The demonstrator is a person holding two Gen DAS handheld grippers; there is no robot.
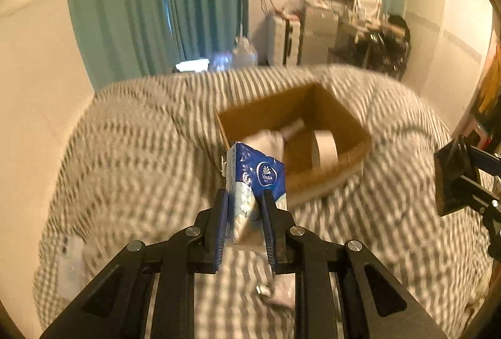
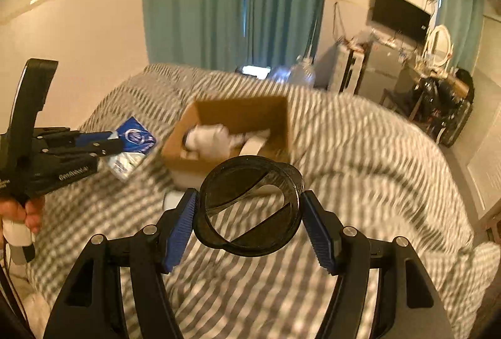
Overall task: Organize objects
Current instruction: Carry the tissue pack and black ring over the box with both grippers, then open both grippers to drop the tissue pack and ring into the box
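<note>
My left gripper point(image 1: 245, 193) is shut on a blue Vinda tissue pack point(image 1: 255, 179), held upright above the striped bedcover, just short of the near-left corner of an open cardboard box point(image 1: 328, 176). In the right wrist view the same gripper point(image 2: 116, 141) and pack point(image 2: 134, 138) hang left of the box point(image 2: 244, 113). My right gripper point(image 2: 249, 198) is shut on a dark, see-through round plastic container point(image 2: 250, 210), lifted off the bed in front of the box. The box holds white cloth point(image 2: 206, 137) and a tape roll point(image 1: 325, 148).
The grey-and-white striped bedcover point(image 1: 125, 166) fills the bed. A small white packet point(image 1: 72, 260) lies at its left edge and a small item point(image 1: 275, 292) lies under my left gripper. Water bottles point(image 1: 244, 54), teal curtains and cluttered furniture stand beyond the bed. A hand point(image 2: 22, 210) shows at far left.
</note>
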